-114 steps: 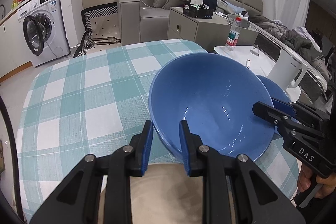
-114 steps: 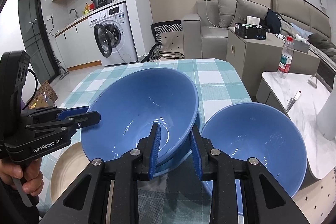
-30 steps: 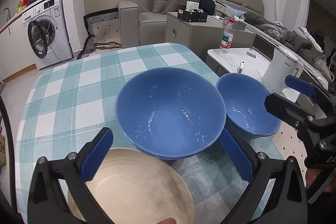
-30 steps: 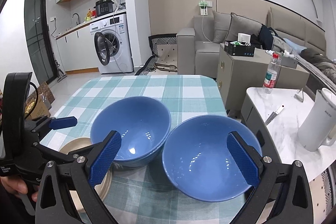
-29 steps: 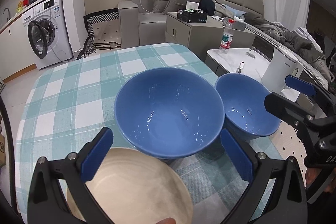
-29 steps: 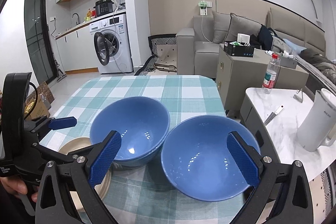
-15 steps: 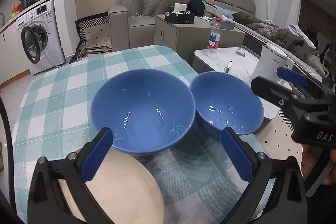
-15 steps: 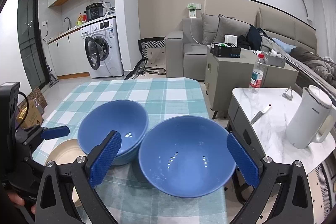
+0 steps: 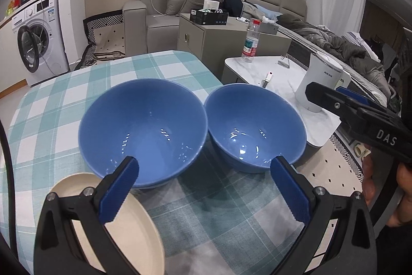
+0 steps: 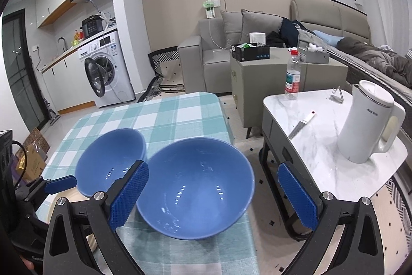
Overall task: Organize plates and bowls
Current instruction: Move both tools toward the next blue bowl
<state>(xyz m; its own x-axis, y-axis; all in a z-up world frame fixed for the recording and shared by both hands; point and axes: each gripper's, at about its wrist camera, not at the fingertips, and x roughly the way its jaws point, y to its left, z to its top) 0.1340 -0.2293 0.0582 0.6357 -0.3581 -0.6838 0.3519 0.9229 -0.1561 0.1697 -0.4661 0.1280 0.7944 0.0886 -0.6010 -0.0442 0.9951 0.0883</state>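
Both the left hand-held gripper (image 9: 204,187) and the right hand-held gripper (image 10: 212,193) are being held wide open, empty, above two bowls (image 9: 143,130) (image 10: 194,186) on the desk (image 9: 51,105).

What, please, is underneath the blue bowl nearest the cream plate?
A second blue rim peeks out beneath the left bowl, suggesting another bowl nested below; its body is hidden. The cream plate lies beside it.
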